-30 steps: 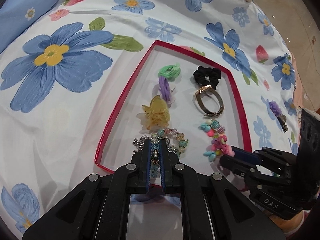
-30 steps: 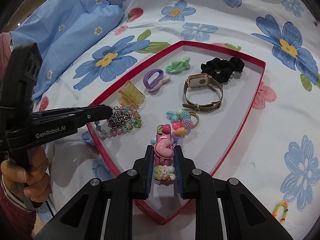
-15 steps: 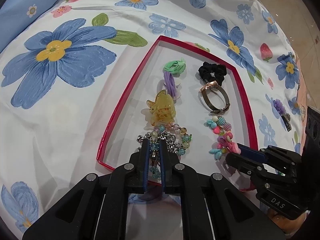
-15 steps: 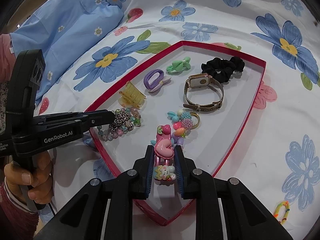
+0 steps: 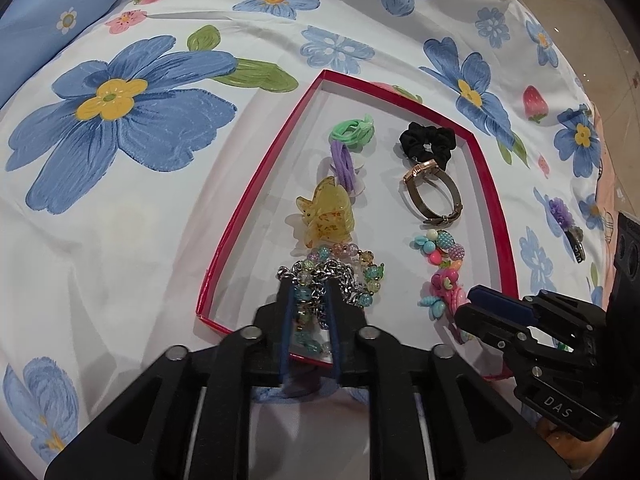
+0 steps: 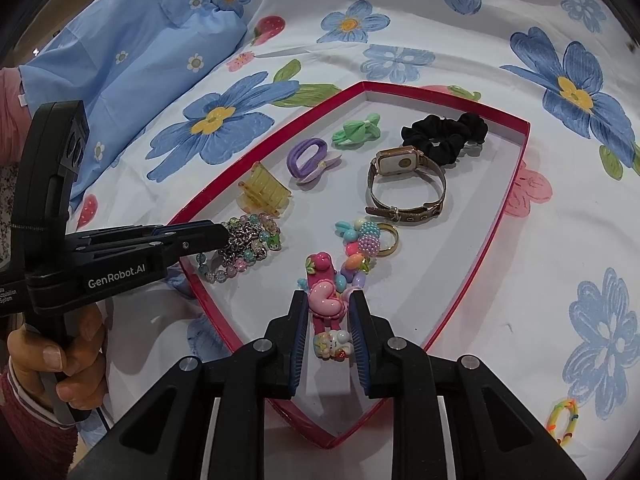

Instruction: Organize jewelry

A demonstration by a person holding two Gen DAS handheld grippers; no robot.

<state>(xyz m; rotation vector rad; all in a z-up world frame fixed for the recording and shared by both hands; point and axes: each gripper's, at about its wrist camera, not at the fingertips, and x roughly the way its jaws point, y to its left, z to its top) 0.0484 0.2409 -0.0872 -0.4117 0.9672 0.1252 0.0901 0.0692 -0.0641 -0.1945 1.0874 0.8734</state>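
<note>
A red-rimmed tray (image 5: pixel 256 184) (image 6: pixel 500 216) lies on a flowered sheet. It holds a green hair tie (image 6: pixel 356 130), a purple hair tie (image 6: pixel 308 156), a yellow claw clip (image 5: pixel 326 212), a black scrunchie (image 6: pixel 444 134), a watch (image 6: pixel 404 184) and a beaded ring (image 6: pixel 368 240). My left gripper (image 5: pixel 308 292) has its jaws slightly apart around a silver chain and beaded bracelet (image 5: pixel 340 272) that rest on the tray. My right gripper (image 6: pixel 330 304) has its jaws slightly apart around a pink heart hair clip (image 6: pixel 326 300) lying on the tray.
A blue pillow (image 6: pixel 120 44) lies at the left. A purple flower clip (image 5: pixel 566 220) lies on the sheet right of the tray. A yellow-orange hair tie (image 6: pixel 562 420) lies on the sheet at the lower right.
Both grippers' jaws have widened a little, letting go of the bracelet and the pink clip. The left gripper has drawn back slightly toward the tray's near corner.
</note>
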